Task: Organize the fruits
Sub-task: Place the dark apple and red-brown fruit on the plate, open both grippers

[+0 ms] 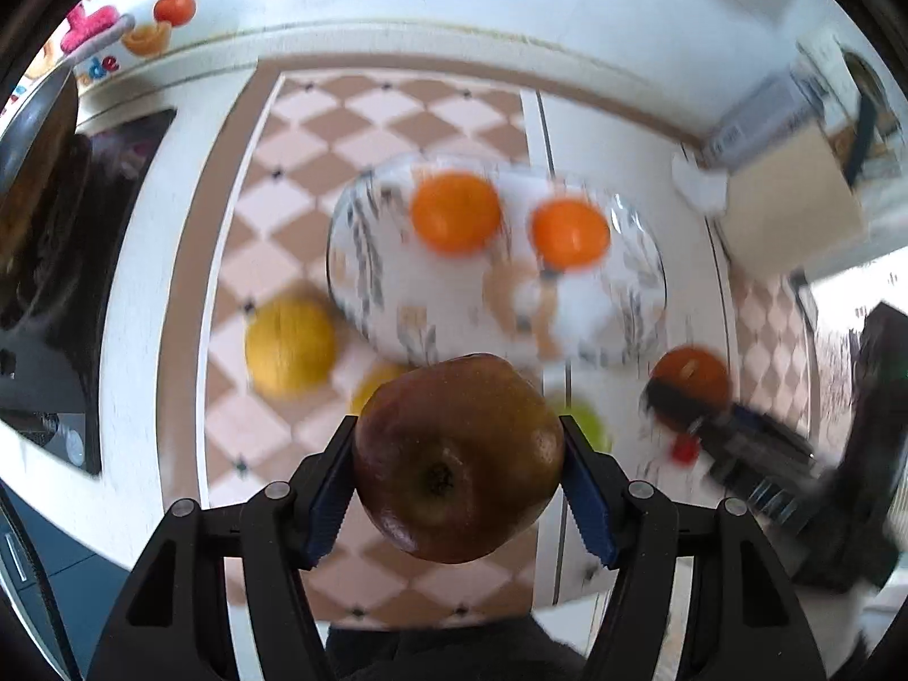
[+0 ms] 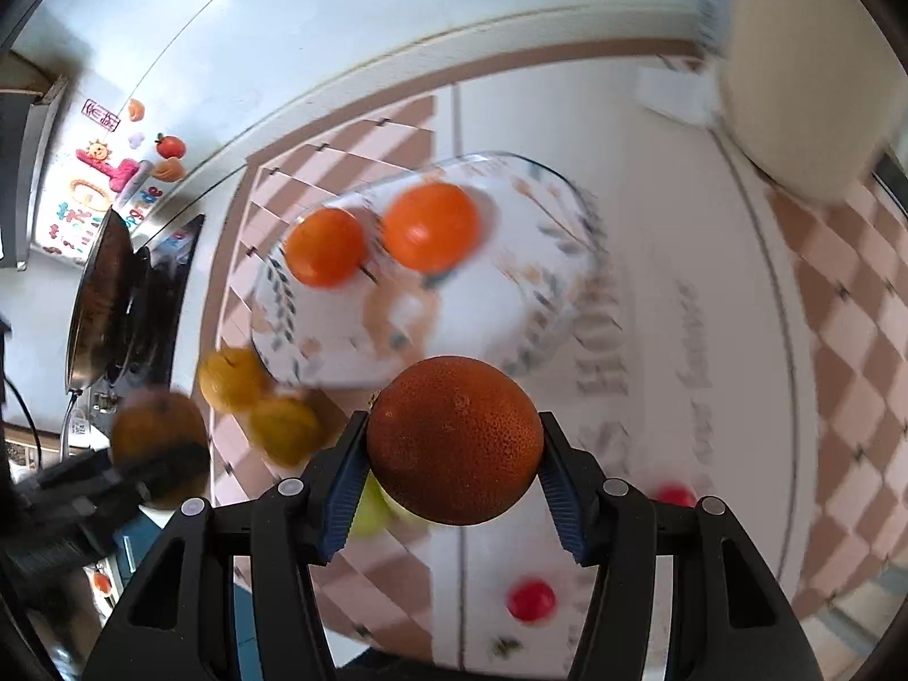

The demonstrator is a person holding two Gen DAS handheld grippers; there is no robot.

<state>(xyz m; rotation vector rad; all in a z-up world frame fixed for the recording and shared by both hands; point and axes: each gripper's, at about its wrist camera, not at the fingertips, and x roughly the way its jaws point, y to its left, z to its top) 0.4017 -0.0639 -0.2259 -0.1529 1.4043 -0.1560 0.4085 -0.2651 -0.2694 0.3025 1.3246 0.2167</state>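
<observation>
Left tongs [image 1: 458, 488] clenched on a dark red apple [image 1: 458, 457], pads pressing both flanks, calyx end facing the lens. Right tongs [image 2: 454, 474] clenched on an orange [image 2: 454, 440], gripped across its widest part. Both fruits carried above the bench [image 1: 618, 130], clear of the checked cloth [image 1: 363, 130].

Glass dish [image 1: 363, 238] ahead of both tongs, already holding two oranges [image 2: 324, 254] [image 2: 430, 226] toward its far side; near half bare. Still out on the cloth: two lemons [image 2: 232, 379] [image 2: 285, 428] just beside the dish rim, a green fruit [image 1: 587, 423] partly hidden behind the apple, two small red fruits [image 2: 530, 598] [image 2: 675, 494] nearer the lens.

Likely step: carrying both fruits to the dish. To do well:
- Bring each over the bare near half, not over the oranges inside.
- Keep the two tongs well apart on approach; crowded over one dish, apt to knock together.
- Lower until the fruit rests on the glass, only then release; dropped from height, round fruit apt to roll or bounce over the shallow rim.
- Set the apple down first or the orange first, not both at once, so one cannot nudge the other.
- Clear the rim on the way in; a knock could slide the dish on the cloth.
</observation>
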